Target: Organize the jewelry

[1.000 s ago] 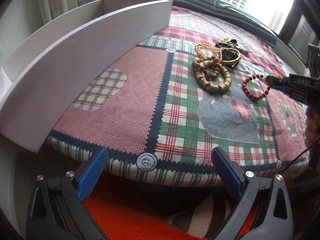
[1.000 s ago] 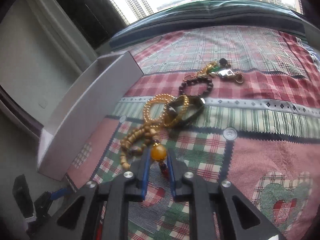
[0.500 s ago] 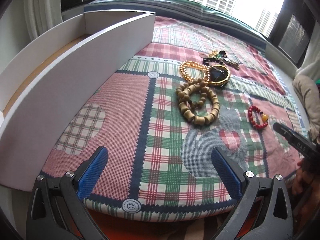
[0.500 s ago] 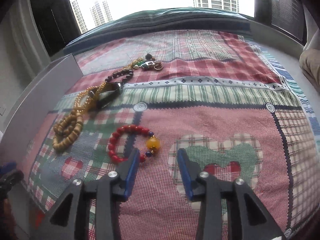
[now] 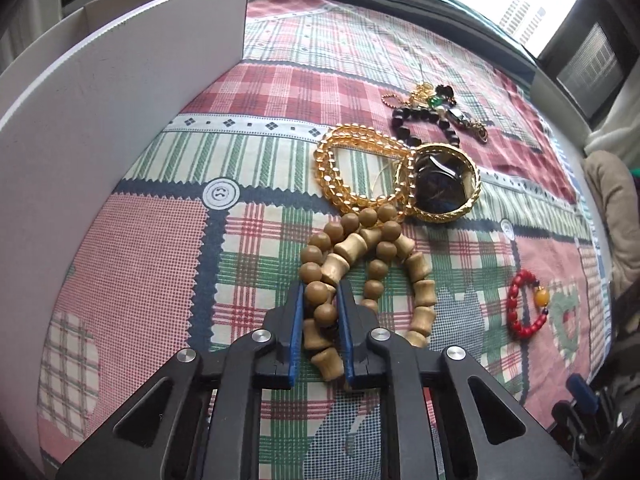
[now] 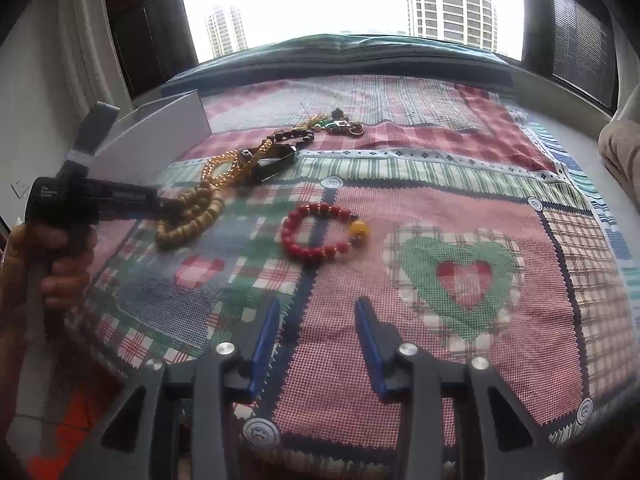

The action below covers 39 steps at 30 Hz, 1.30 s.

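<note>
On the patchwork cloth lies a heap of wooden bead bracelets (image 5: 420,276). My left gripper (image 5: 320,292) is down on its near loop, jaws closing, with the blue pads pressing a strand of beads from both sides. The right wrist view shows the same grip (image 6: 168,204) at the left edge of the wooden beads (image 6: 188,220), held by a person's hand. A red bead bracelet (image 6: 316,232) with an amber bead lies flat ahead of my right gripper (image 6: 316,308), which is open and holds nothing. The red bracelet (image 5: 524,308) lies apart from the heap.
A white open box (image 5: 100,100) stands along the left side of the cloth. Beyond the wooden beads lie a golden bead strand (image 5: 340,168), a gold bangle (image 5: 444,184) with a dark stone, a dark bead bracelet (image 5: 416,120) and small charms. A window runs behind the bed.
My left gripper travelled forward over the cloth to the wooden beads and its wide jaws came together on them. My right gripper released the red bracelet and drew back from it.
</note>
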{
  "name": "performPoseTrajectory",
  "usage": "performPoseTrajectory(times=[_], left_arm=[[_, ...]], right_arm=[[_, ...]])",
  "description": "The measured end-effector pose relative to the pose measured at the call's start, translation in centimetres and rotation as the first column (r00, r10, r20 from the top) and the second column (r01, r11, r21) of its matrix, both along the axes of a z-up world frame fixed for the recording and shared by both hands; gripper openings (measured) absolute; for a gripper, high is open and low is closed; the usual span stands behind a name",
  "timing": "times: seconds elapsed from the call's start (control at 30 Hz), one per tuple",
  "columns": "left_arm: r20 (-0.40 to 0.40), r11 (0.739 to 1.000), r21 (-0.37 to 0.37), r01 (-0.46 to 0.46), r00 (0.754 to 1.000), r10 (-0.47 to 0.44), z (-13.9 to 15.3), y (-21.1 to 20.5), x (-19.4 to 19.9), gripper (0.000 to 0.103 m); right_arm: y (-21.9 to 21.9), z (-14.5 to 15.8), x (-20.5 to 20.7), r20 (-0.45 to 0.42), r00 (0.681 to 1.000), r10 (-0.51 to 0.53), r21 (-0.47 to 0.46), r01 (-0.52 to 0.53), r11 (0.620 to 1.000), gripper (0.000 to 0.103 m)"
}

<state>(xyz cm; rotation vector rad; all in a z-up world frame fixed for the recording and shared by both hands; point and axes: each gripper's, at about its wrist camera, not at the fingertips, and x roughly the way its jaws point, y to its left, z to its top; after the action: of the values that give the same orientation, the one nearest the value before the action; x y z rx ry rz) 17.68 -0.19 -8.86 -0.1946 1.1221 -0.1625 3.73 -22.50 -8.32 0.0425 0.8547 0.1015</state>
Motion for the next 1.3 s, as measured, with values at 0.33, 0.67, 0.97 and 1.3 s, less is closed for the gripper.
performPoseTrajectory(times=[0.33, 0.67, 0.97, 1.3], left_arm=[[0.052, 0.995, -0.070, -0.069, 0.996, 0.072, 2.9, 5.3, -3.7, 0.012], [0.098, 0.984, 0.082, -0.161, 0.983, 0.153, 2.6, 9.6, -9.6, 0.048], [0.157, 0.923, 0.265, 0.280, 0.932, -0.328, 2.1, -2.2, -10.3, 0.075], [-0.028, 0.927, 0.213, 0.309, 0.950, -0.310, -1.7, -3.1, -7.0, 0.103]], right_arm=[[0.6, -1.6, -0.7, -0.049, 0.999, 0.013, 0.045, -0.011, 0.999, 0.040], [2.4, -1.2, -0.7, -0.041, 0.997, 0.060, 0.043, -0.059, 0.997, 0.040], [3.6, -1.4, -0.6, -0.046, 0.996, 0.078, 0.066, -0.075, 0.995, 0.040], [1.3, -0.9, -2.2, -0.044, 0.998, 0.033, 0.084, -0.029, 0.996, 0.040]])
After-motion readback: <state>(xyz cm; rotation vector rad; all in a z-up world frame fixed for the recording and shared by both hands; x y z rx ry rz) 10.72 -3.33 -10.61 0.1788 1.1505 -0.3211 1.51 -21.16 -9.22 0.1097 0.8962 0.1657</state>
